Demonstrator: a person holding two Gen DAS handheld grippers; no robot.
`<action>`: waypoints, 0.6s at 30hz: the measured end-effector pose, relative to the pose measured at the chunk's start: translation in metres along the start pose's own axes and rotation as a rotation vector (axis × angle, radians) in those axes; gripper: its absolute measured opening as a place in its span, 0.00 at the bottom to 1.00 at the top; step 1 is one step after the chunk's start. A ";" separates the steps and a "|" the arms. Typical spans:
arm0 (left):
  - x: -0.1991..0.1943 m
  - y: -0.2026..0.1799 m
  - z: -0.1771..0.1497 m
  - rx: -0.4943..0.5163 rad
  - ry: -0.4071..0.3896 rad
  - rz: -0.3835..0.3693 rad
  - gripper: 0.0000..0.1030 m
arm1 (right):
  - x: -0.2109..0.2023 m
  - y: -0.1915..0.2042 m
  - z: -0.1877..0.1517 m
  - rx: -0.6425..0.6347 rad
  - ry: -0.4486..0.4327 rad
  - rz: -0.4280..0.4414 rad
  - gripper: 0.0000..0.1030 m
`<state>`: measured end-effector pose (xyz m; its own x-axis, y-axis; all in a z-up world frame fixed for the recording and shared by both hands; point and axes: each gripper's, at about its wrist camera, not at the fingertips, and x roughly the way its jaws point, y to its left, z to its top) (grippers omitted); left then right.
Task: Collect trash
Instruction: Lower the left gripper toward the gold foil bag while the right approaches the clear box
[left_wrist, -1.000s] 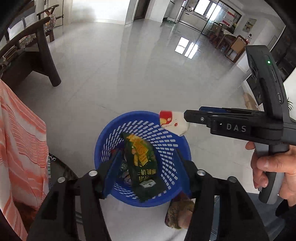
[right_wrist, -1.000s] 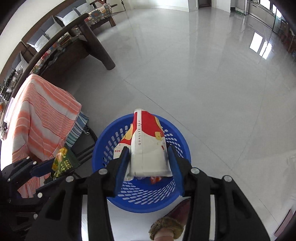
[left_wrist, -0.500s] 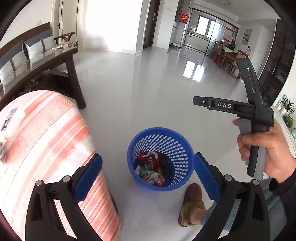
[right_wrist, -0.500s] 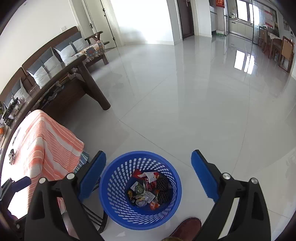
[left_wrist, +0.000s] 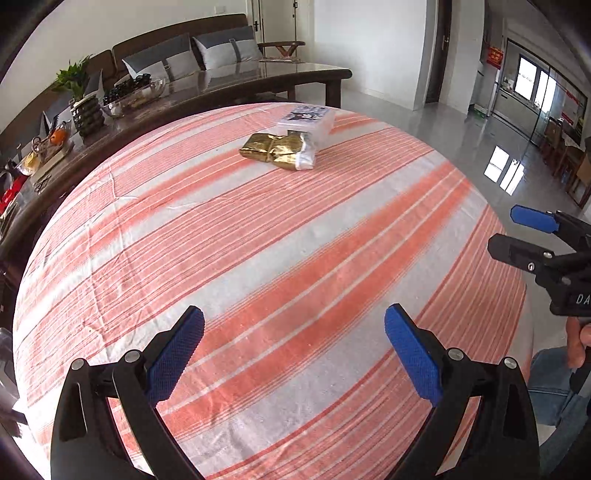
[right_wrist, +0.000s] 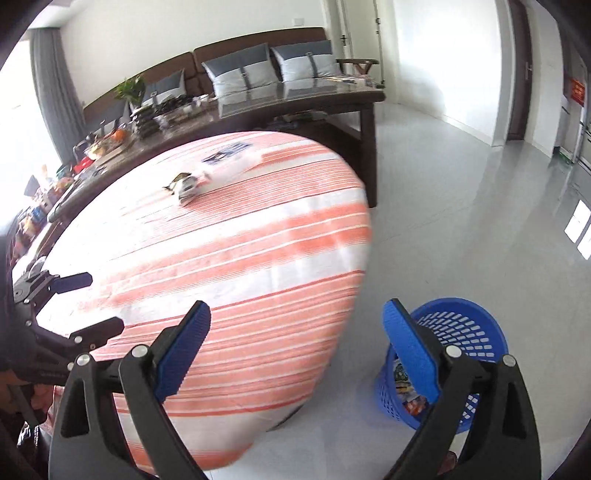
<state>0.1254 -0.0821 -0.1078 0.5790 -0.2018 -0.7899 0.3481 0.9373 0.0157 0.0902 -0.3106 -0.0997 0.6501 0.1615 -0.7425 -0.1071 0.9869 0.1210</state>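
I see the striped table (left_wrist: 258, 258) nearly bare. The blue basket (right_wrist: 461, 332) stands on the floor beside it and already holds several wrappers. Left on the cloth at the far side: a gold packet (left_wrist: 275, 150) touching a clear printed bag (left_wrist: 308, 117). My left gripper (left_wrist: 293, 350) and right gripper (right_wrist: 295, 347) both gape apart, nothing between the jaws. I judge the job mostly done, two pieces remaining.
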 end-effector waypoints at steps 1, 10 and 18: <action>-0.001 0.009 0.001 -0.018 -0.003 0.001 0.94 | 0.010 0.014 0.004 -0.030 0.017 0.006 0.89; 0.015 0.030 0.055 -0.025 -0.041 -0.045 0.94 | 0.066 0.079 0.016 -0.175 0.123 0.019 0.95; 0.088 0.012 0.152 -0.192 -0.004 -0.045 0.94 | 0.065 0.080 0.013 -0.174 0.116 0.014 0.95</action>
<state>0.2923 -0.1319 -0.0842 0.5695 -0.2457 -0.7845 0.2266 0.9642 -0.1375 0.1335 -0.2211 -0.1295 0.5575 0.1639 -0.8138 -0.2502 0.9679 0.0236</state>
